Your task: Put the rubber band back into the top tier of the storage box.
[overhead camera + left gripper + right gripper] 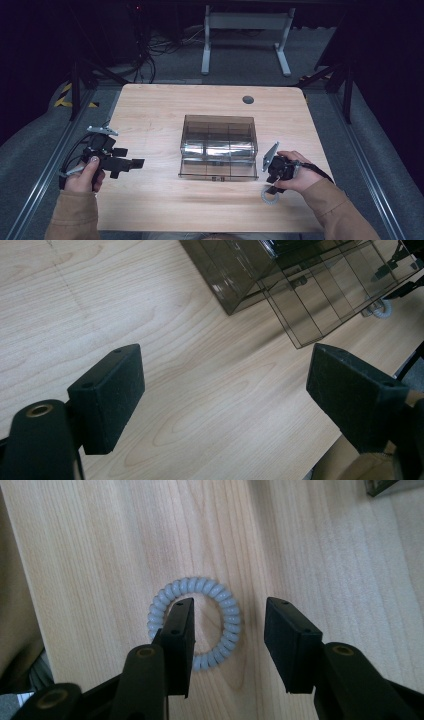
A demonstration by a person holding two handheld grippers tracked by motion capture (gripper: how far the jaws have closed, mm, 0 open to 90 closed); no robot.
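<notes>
Nothing readable is showing anywhere: no lettering, label, brand or number on the bench (pixel 150 200), the clear box (pixel 218 132) or the coil ring (pixel 195 622). Yellow-and-black hazard stripes (pixel 64 95) are lying on the floor, wordless.

One spiral hair tie (pixel 195 622), one clear compartment box (pixel 218 145), two tools, one table (pixel 150 115).

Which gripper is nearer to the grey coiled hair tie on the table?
Right. The right gripper points down over the grey coiled hair tie, fingers open around one side of the ring. The left gripper is across the table, beyond the clear organizer box.
</notes>
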